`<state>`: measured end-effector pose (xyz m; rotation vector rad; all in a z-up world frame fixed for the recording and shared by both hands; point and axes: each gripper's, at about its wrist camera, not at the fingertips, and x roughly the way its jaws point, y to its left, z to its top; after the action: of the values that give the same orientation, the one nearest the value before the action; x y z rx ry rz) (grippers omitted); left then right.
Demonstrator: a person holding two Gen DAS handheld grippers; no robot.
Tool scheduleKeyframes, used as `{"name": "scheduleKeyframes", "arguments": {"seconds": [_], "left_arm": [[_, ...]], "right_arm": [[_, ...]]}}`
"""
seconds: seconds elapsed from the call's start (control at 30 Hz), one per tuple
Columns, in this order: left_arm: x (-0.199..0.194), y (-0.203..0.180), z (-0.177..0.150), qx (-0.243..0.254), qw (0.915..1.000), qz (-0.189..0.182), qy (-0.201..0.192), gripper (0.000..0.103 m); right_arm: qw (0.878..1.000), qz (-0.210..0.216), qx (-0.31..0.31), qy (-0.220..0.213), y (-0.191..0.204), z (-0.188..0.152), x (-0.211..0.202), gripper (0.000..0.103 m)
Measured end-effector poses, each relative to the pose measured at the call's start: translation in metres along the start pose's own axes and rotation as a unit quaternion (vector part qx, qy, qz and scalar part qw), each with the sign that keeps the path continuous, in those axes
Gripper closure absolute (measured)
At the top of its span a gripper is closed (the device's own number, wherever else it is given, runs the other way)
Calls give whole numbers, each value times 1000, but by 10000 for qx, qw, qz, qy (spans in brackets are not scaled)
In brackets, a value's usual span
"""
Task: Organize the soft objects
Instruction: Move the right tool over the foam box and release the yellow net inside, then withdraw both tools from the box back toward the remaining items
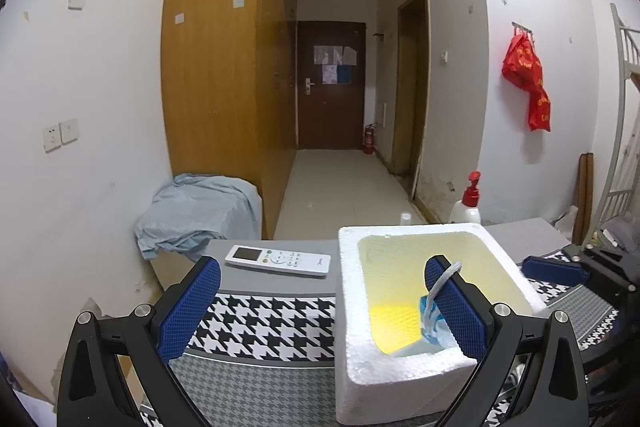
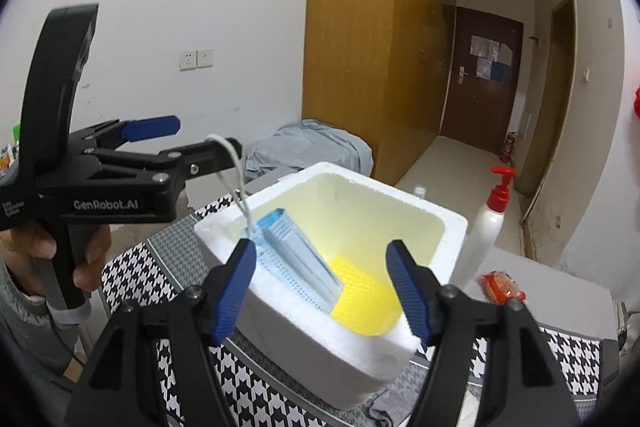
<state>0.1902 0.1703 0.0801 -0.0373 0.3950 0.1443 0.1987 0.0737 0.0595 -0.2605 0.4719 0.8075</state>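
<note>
While both grippers' jaws stand wide and grip nothing, a blue face mask (image 2: 298, 259) lies in the foam box (image 2: 452, 223), its ear loop (image 2: 234, 167) hooked over the left gripper's (image 2: 192, 139) finger.

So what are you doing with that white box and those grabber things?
A person is tidying soft things into the white foam box using a grabber in each hand. A folded blue face mask leans inside the box on a yellow sponge. The right gripper is open above the box with nothing between its fingers. The left gripper is open too, but the mask's white ear loop is hooked over one finger, so the mask is not quite free yet.
</note>
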Motion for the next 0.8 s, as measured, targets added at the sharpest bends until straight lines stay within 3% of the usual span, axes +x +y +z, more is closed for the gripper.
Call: {"name": "scheduleKeyframes", "arguments": {"seconds": [0.47, 0.63, 0.8], "left_arm": [[-25, -14, -4, 297, 9962, -817, 16, 1], [-30, -13, -6, 358, 9959, -835, 9, 1], [-26, -5, -6, 228, 9974, -680, 25, 1]], "right_arm": [[9998, 165, 3, 74, 6, 12, 24, 31], [9989, -141, 433, -89, -15, 20, 21, 31], [9986, -151, 498, -133, -19, 17, 13, 31]]}}
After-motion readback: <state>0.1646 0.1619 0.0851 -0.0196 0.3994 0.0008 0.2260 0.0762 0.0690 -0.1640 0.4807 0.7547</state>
